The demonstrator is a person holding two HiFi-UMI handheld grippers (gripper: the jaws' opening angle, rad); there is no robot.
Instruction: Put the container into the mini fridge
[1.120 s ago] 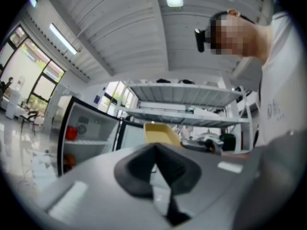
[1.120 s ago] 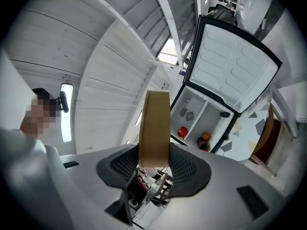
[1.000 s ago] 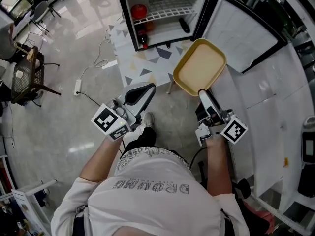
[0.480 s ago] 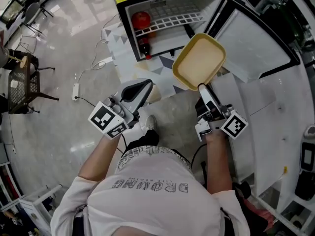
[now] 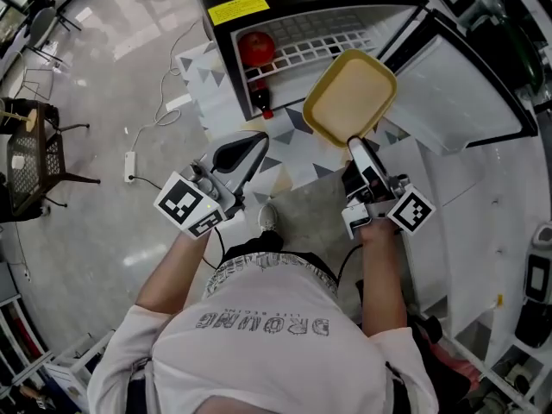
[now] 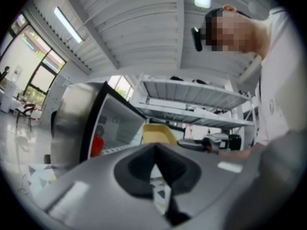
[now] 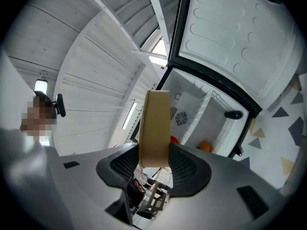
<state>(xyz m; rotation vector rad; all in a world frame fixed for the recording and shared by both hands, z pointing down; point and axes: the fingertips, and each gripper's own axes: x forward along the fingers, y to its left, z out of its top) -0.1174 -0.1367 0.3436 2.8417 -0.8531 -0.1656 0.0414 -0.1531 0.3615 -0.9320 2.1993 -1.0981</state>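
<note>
**Yellow container pinched by its rim, just short of the fridge**

Head view: the right gripper [image 5: 358, 149] clamps the near rim of the yellow container [image 5: 349, 96], which is held out before the open mini fridge [image 5: 237, 9]. The left gripper [image 5: 250, 151] is alongside.
Left gripper view: jaws pressed together, nothing between them.
Right gripper view: both jaws squeeze the container wall, seen edge-on.
Handling: it looks like light, stiff, probably slick plastic. A one-edge hold may pivot, so pinch deep on the rim.

Mini fridge [image 5: 239, 9] top off-frame (head view)
</note>
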